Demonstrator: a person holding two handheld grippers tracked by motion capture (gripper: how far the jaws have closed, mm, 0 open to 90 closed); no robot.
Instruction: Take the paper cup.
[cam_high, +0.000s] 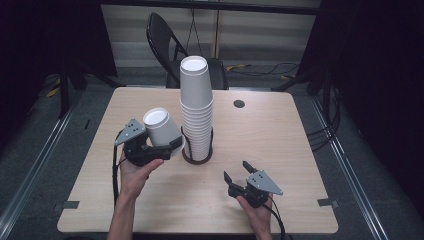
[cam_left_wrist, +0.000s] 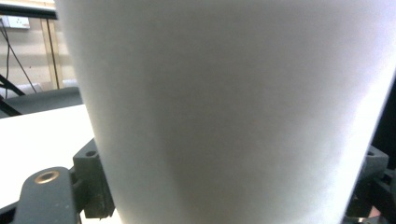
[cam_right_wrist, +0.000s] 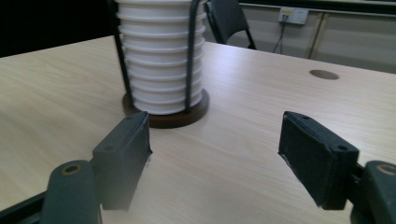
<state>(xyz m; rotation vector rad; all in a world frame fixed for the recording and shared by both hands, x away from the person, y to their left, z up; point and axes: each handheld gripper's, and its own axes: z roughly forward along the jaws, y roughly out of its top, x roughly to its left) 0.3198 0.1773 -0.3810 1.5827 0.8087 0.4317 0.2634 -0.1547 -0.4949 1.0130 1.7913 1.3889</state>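
Your cup holder (cam_high: 189, 156), a dark round base with upright rods, stands mid-table (cam_high: 280, 150) and carries a tall stack of white paper cups (cam_high: 196, 107), upside down and nested. Your left gripper (cam_high: 165, 146) grasps a single white paper cup (cam_high: 161, 125) between its jaws; the cup is tilted, lifted clear of the table, just left of the stack. In the left gripper view its wall sits right against the camera. Your right gripper (cam_high: 239, 172) is released, jaws spread with nothing between them, resting near the table's front edge, well apart from the holder.
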